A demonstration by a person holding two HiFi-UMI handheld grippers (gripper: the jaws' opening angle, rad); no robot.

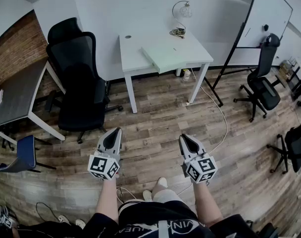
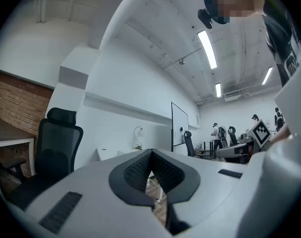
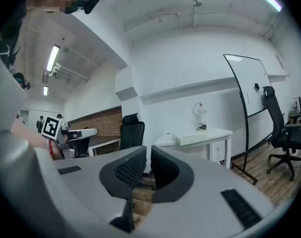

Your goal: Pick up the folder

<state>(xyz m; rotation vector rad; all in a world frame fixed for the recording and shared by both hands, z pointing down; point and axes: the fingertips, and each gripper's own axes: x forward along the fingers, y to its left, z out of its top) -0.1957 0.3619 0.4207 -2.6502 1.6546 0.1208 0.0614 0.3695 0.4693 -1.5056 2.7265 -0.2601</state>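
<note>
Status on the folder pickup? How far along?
Done: nothing yet. The folder lies flat on the white table, untouched. In hand: nothing. The left gripper and right gripper are both shut and empty, held level, with a stretch of wood floor between them and the table. Left: approach, open a gripper, grip the folder and lift it.
</note>
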